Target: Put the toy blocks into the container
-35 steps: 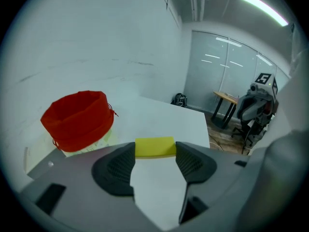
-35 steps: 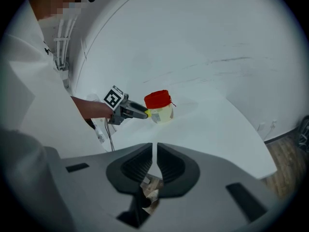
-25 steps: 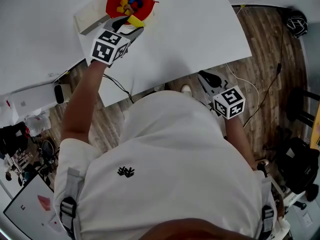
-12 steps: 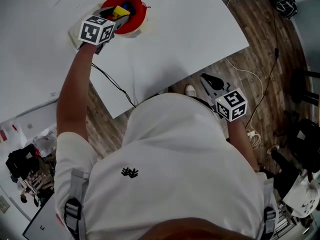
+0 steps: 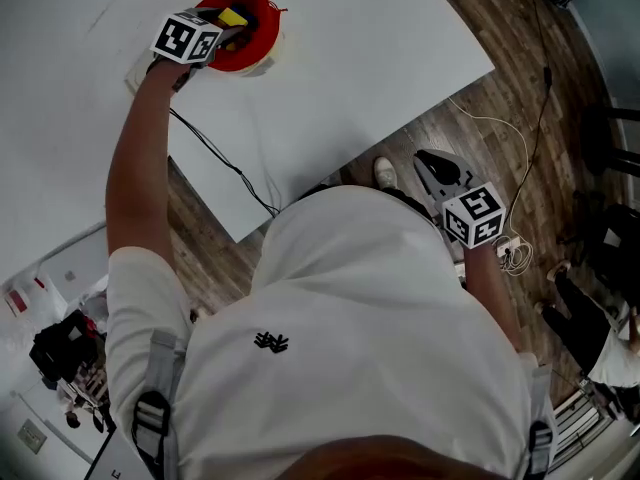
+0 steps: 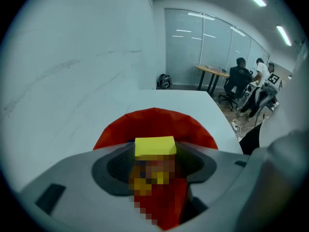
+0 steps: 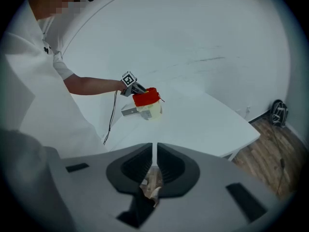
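block (image 6: pixel 154 146), yellow, is clamped in the left claw (image 6: pixel 155 164), jaws wide on it, and hangs over the mouth of the red container (image 6: pixel 153 122). a second ago the claw sat at the container's near rim; it has since swung across and dipped, so only the release seems left. right claw (image 7: pixel 154 164) stays pinched narrow and empty, off the table (image 5: pixel 350 58) edge.
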Tool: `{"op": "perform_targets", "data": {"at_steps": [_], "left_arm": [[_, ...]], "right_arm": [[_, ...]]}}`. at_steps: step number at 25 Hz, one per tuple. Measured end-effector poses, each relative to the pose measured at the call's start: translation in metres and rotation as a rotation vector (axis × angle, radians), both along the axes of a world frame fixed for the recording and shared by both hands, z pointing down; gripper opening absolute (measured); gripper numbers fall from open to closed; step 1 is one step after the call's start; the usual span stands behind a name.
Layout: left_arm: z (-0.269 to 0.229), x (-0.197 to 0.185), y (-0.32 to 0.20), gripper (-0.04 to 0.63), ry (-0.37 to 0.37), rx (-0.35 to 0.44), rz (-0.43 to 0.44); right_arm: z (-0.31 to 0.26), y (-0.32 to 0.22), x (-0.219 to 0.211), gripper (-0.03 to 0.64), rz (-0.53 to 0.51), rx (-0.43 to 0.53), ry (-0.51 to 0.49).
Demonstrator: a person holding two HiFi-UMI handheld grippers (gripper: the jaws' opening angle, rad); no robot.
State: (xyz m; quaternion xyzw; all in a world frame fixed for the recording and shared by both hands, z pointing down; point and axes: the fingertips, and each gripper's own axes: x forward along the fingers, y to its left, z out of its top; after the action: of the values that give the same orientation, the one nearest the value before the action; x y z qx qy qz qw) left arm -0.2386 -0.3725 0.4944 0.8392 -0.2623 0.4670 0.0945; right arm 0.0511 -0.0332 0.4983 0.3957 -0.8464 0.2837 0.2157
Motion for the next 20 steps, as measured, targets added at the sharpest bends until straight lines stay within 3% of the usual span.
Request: {"op": "perform_targets", "data": {"at_steps": [3,11,20], "left_arm": [[0.010,0.001,-0.002,0.267,-0.035,-0.050,0.014],[0.031,-0.006,-0.009,0.268,-0.243,-0.137,0.002],[0.030,-0.005,-0.015,0.281,-0.287,-0.101,-0.011]], "right_arm": [[0.002,0.009,0.002,0.032,0.022,-0.012,0.007],[0.000,0.022,0.004,0.032,0.056,-0.022,0.006],[-0.002,0.021,0.016,0.032,0.055,-0.022,-0.014]]}}
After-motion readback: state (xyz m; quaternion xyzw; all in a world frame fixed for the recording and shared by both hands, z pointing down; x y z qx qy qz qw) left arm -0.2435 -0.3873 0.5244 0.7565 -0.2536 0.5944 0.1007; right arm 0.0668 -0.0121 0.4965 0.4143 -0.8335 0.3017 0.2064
